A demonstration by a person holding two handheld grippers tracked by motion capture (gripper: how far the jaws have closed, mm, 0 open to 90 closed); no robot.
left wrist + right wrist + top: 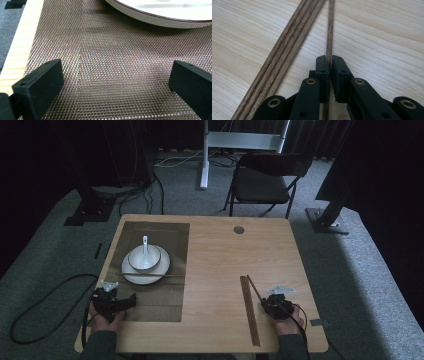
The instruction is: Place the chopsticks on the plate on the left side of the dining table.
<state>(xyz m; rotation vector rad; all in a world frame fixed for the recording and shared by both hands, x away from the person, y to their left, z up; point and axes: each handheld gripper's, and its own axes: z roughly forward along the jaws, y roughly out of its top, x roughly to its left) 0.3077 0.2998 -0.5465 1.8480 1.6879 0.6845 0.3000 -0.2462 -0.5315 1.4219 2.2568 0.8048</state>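
My right gripper [263,303] [329,60] is at the table's front right, shut on a single dark wooden chopstick [254,290] [330,30] that runs forward between its jaws. Just left of it a bundle of chopsticks [249,310] [289,45] lies flat on the wood. My left gripper [131,299] [116,85] rests open over the woven placemat [160,300] [112,50], with nothing between its jaws. Beyond it a white plate [131,278] [160,20] carries a bowl [144,257] with a spoon [145,245]. One chopstick [150,275] lies across the plate's near rim.
The wooden table [220,260] has a round cable hole [239,229] at the back. A black folding chair [265,182] stands behind it. A black cable [45,300] loops on the floor at the left.
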